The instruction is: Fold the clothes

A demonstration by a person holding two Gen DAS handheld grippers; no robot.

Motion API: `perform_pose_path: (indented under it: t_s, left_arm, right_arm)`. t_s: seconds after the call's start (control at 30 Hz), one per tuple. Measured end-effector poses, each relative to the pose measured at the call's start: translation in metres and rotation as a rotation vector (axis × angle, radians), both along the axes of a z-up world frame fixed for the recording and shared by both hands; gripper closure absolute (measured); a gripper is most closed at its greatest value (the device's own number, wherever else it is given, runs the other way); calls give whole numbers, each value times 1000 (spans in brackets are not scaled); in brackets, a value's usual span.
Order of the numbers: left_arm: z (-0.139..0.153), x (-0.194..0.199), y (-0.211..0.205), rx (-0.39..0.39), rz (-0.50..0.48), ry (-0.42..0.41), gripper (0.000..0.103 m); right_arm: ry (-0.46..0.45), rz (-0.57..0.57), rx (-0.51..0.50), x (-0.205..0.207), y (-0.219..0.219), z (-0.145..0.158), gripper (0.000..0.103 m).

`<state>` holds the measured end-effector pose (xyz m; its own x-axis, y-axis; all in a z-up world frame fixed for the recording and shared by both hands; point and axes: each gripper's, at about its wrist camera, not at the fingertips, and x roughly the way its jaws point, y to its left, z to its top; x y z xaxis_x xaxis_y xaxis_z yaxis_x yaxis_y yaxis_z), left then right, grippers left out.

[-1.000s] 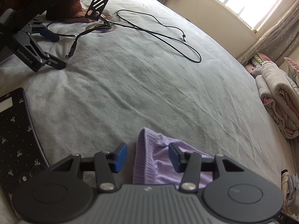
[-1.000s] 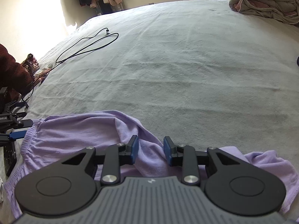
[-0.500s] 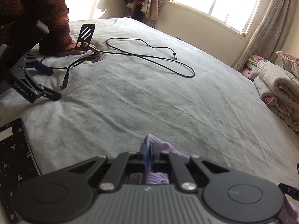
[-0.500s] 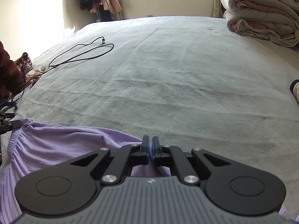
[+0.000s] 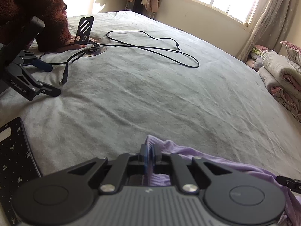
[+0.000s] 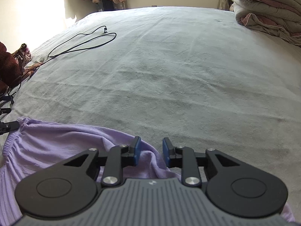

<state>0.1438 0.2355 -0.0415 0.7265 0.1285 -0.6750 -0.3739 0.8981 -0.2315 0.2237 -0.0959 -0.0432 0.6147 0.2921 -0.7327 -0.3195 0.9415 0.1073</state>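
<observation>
The lilac garment [image 6: 56, 150] lay bunched at the near edge of the bed [image 6: 169, 75], its ribbed band toward the left. The left hand-held gripper [image 5: 149, 160] was pressed together on that ribbed edge, a small peak of cloth standing up between its blue pads. The right hand-held gripper [image 6: 151, 154] stood spread, a fold of the cloth lying between its 2 fingers but not pinched.

With only 1 corner held, my guess was that any lift or pull from here would drag the garment sideways and let the free side sag into a twist, spoiling a square fold. The left pinch also looked shallow, near the very edge, so the knit might slip out under a tug. If the right hand-held gripper closed where it sat, it could catch more than 1 layer of the crumpled fold.

Around it, a black cable [image 5: 150, 50] looped over the far left of the bed, well apart from the garment. Another gripper-like black device [image 5: 28, 82] and a slotted black stand [image 5: 84, 31] sat by a person's dark red sleeve [image 5: 37, 9] at the left. A dark patterned flat thing [image 5: 15, 160] lay near the left hand-held gripper. Rolled quilts [image 6: 269, 13] were stacked at the far right. The middle of the bed ahead showed only wrinkled grey sheet.
</observation>
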Motion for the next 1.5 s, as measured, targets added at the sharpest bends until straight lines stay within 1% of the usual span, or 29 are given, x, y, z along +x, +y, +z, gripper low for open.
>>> perform_pose_path:
  t_s: [0.1,0.23,0.33,0.4,0.47,0.5,0.63,0.7,0.77,0.8,0.83,0.87,0.9,0.97,1.13,1.17,1.2,1.27,1.3,1.5]
  left_arm:
    - [0,-1,-4,37,-14,-17,100]
    - [8,-7,-9,100,-9,-95,100]
    - [11,-11,-11,131,6,-154,100]
    - [12,-10,-13,154,11,-178,100]
    - [7,-4,-14,179,6,-155,100]
    - [4,-1,-15,192,3,-141,100]
    - [-13,8,-14,197,10,-62,99]
    - [-16,9,-13,200,10,-53,98]
    - [-14,8,-14,200,9,-46,97]
    - [-12,7,-15,201,9,-42,93]
    - [-9,6,-16,198,8,-36,91]
    - [-6,5,-17,193,7,-31,85]
    - [-3,2,-18,186,8,-28,76]
    - [5,-4,-22,171,9,-24,68]
    - [31,-29,-45,137,-12,-47,53]
    - [36,-34,-49,130,-17,-52,49]
    - [41,-40,-54,123,-21,-57,44]
    - [52,-50,-63,109,-30,-66,39]
    - [55,-56,-68,100,-34,-68,38]
    - [63,-93,-86,43,-37,-65,36]
  right_arm:
    - [-27,5,-55,0,8,-2,101]
    - [-149,-15,-130,-1,15,7,101]
    - [-228,-38,-151,6,19,13,101]
    - [-271,-54,-159,12,22,15,101]
    - [-290,-63,-167,19,27,13,101]
    - [-284,-63,-171,24,29,9,101]
    - [-240,-60,-204,38,39,-8,101]
    - [-220,-59,-220,41,41,-17,100]
    - [-229,-62,-224,37,42,-19,98]
    - [-224,-70,-214,36,40,-17,97]
    - [-217,-77,-198,34,38,-14,96]
    - [-207,-85,-171,32,34,-9,92]
    - [-199,-91,-149,29,29,-5,90]
    - [-193,-95,-121,20,20,4,90]
    - [-189,-118,-109,-4,-12,21,88]
    - [-182,-131,-100,-10,-21,24,85]
    - [-178,-143,-92,-16,-30,27,79]
    - [-180,-166,-78,-27,-46,33,69]
    - [-185,-178,-74,-34,-55,36,69]
    - [-191,-242,-37,-76,-106,54,69]
